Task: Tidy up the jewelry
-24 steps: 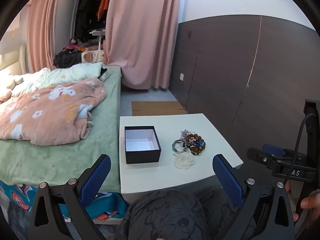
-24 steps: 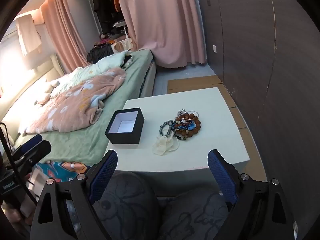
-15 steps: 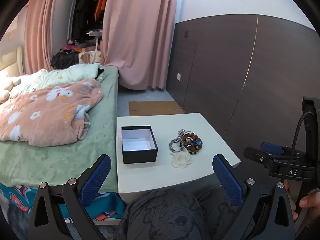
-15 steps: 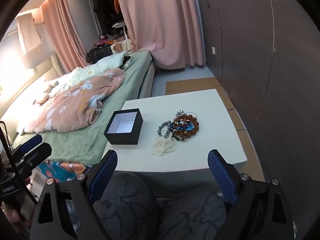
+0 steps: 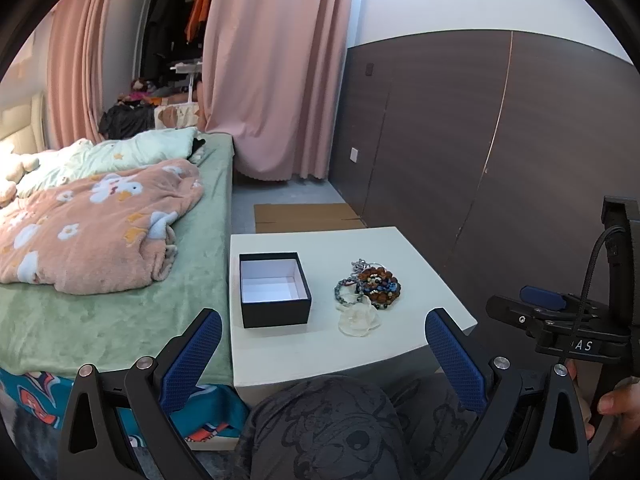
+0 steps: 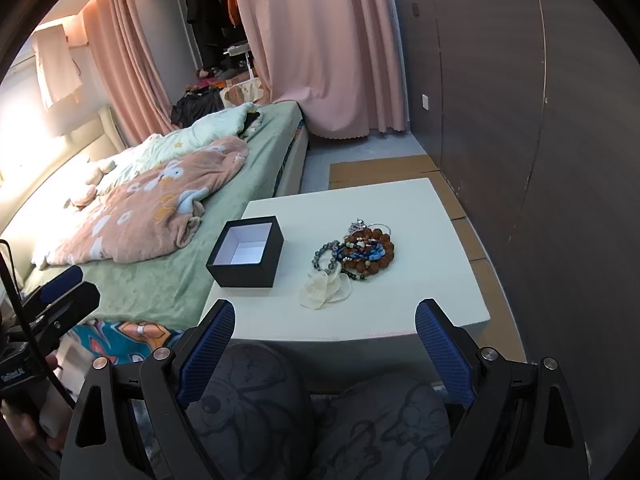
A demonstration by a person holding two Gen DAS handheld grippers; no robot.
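Both the left gripper [image 5: 322, 350] and the right gripper [image 6: 325, 340] are held with jaws spread wide, nothing grasped, short of the white worktop [image 6: 400, 208]. On it, a heap of bracelets [image 6: 356, 250] is seen just right of an open black box [image 6: 246, 252], apart from it.

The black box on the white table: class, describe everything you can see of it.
The black box is a small, square, lidless container, matte black outside with a white lining, seemingly cardboard. It sits upright and open, holding nothing, near the bed-side edge of the white table. The pile of bracelets lies beside it, apart from it. Neither the left gripper nor the right gripper touches it.
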